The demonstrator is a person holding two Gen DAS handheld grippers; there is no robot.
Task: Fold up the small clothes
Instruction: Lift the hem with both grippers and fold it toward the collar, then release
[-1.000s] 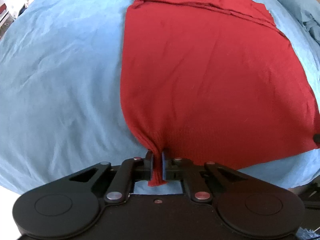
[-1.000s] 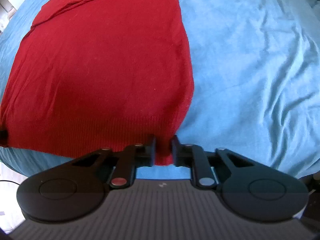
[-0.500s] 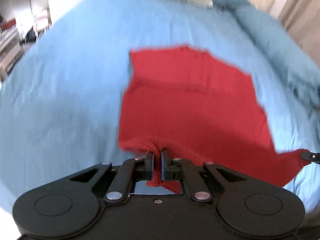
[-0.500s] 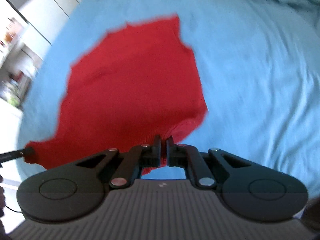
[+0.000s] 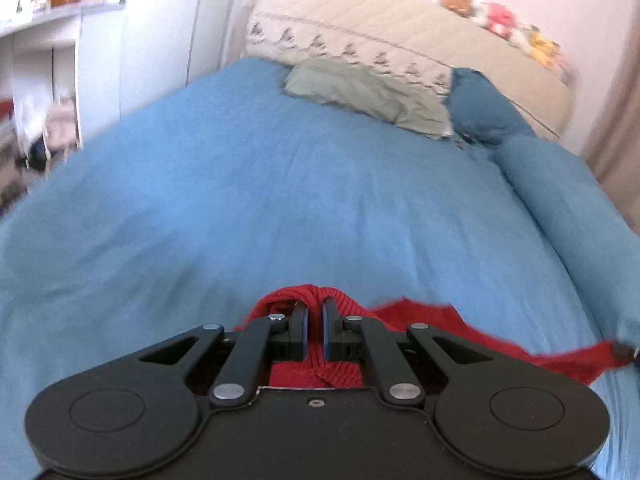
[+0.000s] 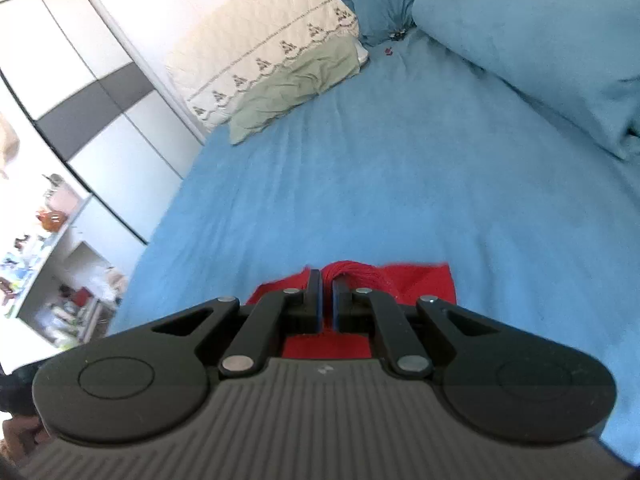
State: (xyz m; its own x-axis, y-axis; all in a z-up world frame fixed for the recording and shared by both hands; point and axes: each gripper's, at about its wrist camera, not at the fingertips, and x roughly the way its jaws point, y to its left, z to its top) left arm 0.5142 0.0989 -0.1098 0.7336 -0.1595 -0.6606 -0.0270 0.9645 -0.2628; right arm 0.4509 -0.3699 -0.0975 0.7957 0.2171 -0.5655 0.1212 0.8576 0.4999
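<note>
A red knit garment point(image 5: 420, 316) lies on a blue bedspread point(image 5: 280, 200). My left gripper point(image 5: 315, 312) is shut on its ribbed hem at one corner, and the cloth bunches over the fingertips. My right gripper point(image 6: 327, 288) is shut on the hem point(image 6: 384, 280) at the other corner; its tip point(image 5: 624, 350) shows at the right edge of the left wrist view, with the hem stretched between the two. Most of the garment is hidden below both grippers.
A green folded cloth point(image 5: 360, 92) and a dark blue pillow point(image 5: 480, 108) lie at the head of the bed by a cream headboard point(image 5: 400, 28). A rolled blue duvet point(image 6: 540, 40) runs along the right side. A wardrobe point(image 6: 100, 100) and shelves point(image 6: 52, 260) stand left.
Both grippers have lifted the hem and carried it forward towards the head of the bed, tilting up. The spread-out red garment has dropped out of sight beneath them.
</note>
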